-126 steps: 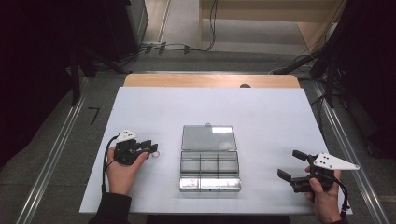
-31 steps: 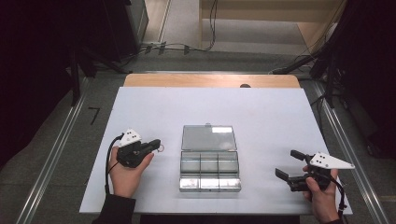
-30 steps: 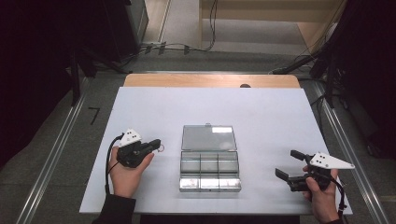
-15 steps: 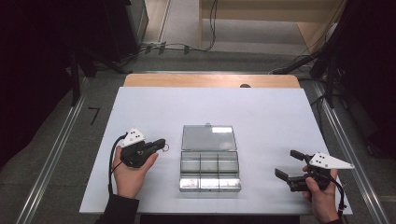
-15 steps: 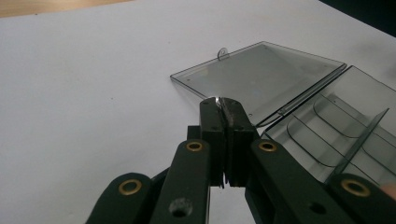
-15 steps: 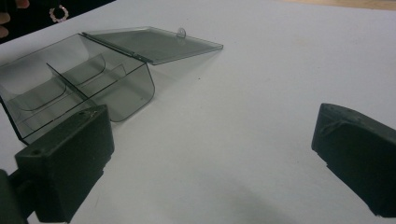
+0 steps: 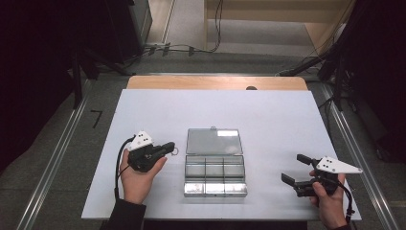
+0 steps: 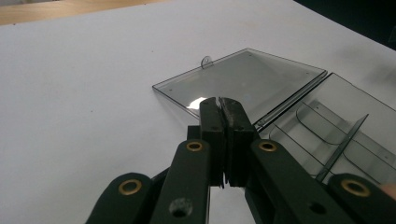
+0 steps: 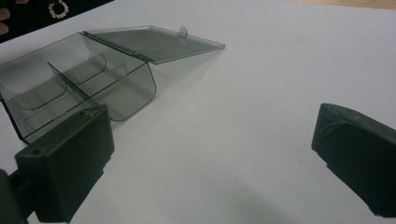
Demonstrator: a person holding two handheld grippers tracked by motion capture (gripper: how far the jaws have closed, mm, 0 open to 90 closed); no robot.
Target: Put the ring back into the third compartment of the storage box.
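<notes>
A clear plastic compartment box (image 7: 214,175) lies in the middle of the white table, its lid (image 7: 213,141) folded flat behind it. The compartments look empty. My left gripper (image 7: 171,146) hovers just left of the lid with its jaws pressed together. A small pale ring (image 7: 176,151) hangs at its tip, also seen in the right gripper view as a beaded ring (image 9: 58,8). In the left gripper view the left gripper (image 8: 220,105) points at the lid (image 8: 243,79); the ring is hidden there. My right gripper (image 7: 294,168) rests open to the right of the box, nothing between its jaws.
The white table (image 7: 268,120) has bare room around the box. A wooden strip (image 7: 215,82) runs along its far edge. Cables and dark stands lie on the floor beyond. The lid's small tab (image 8: 206,61) sticks up at its far edge.
My left gripper has drifted slightly right and away from me, toward the box lid, with the ring still at its tip. The right gripper has stayed put.
</notes>
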